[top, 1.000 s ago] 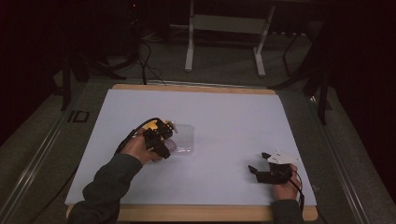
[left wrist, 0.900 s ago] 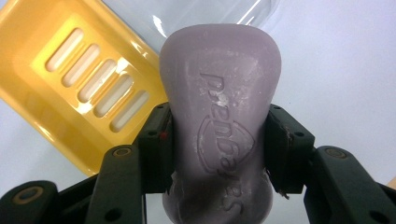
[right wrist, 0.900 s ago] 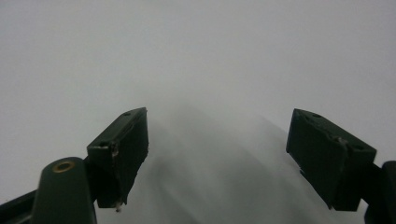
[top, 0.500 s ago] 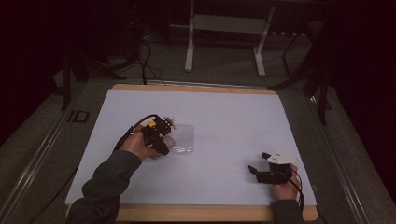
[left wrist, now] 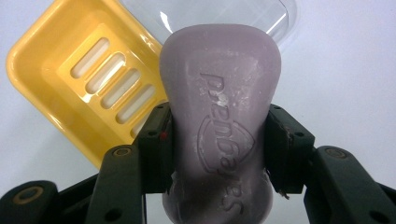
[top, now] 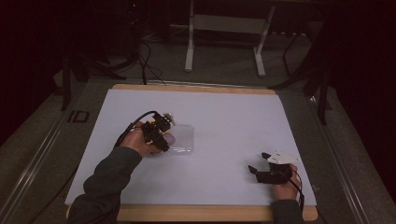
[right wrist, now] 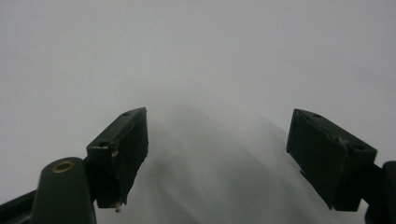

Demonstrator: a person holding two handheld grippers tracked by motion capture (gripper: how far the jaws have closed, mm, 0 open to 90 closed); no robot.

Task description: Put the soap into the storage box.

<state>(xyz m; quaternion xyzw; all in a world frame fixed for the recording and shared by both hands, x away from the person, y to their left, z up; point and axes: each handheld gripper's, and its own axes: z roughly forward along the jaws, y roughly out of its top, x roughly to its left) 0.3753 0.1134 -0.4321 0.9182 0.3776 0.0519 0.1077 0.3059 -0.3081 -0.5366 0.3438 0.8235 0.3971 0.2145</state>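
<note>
- Your left hand-held gripper [left wrist: 219,154] is clenched on a purple soap bar [left wrist: 222,116], one jaw on each long side of the bar.
- The left gripper view shows embossed lettering on the bar's face; the high view shows none of that, and there the left hand-held gripper [top: 161,135] sits left of centre on the worktop [top: 233,121].
- Behind the bar in the left gripper view lies a yellow slotted soap tray [left wrist: 84,79], with a clear lid [left wrist: 210,14] just beyond it.
- In the high view the clear lid [top: 183,139] lies just beside the gripper; the yellow tray cannot be made out there.
- Your right hand-held gripper [right wrist: 217,158] is released, jaws wide apart over bare white surface.
- The high view places the right hand-held gripper [top: 259,164] near the front right corner, well apart from the left one.
</note>
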